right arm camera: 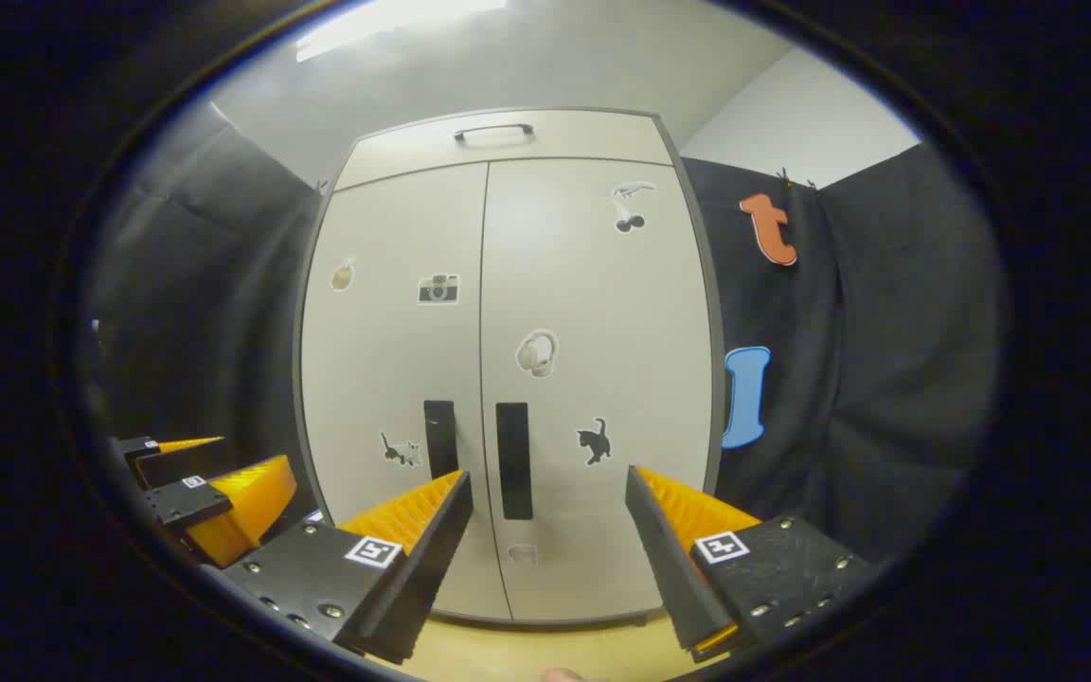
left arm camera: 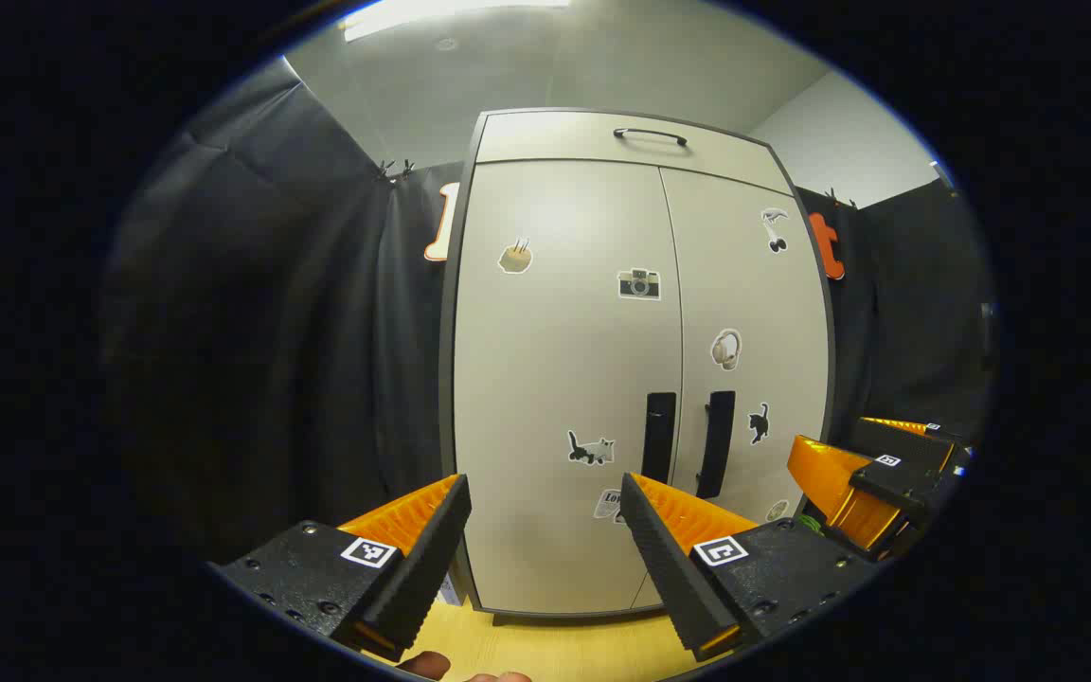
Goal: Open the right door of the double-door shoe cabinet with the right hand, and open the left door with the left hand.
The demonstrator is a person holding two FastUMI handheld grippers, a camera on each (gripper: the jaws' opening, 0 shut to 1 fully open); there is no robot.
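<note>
Pale grey double-door shoe cabinet (right arm camera: 508, 379), both doors closed, straight ahead; right gripper (right arm camera: 545, 516) and left gripper (left arm camera: 545, 521), fingers wide apart, empty; risk: adjacent black vertical handles (right arm camera: 513, 459) invite grabbing the wrong door.

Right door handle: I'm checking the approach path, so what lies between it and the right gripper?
Nothing: in the right gripper view the open right gripper faces the right door handle across free air, with bare wooden floor below.
</note>
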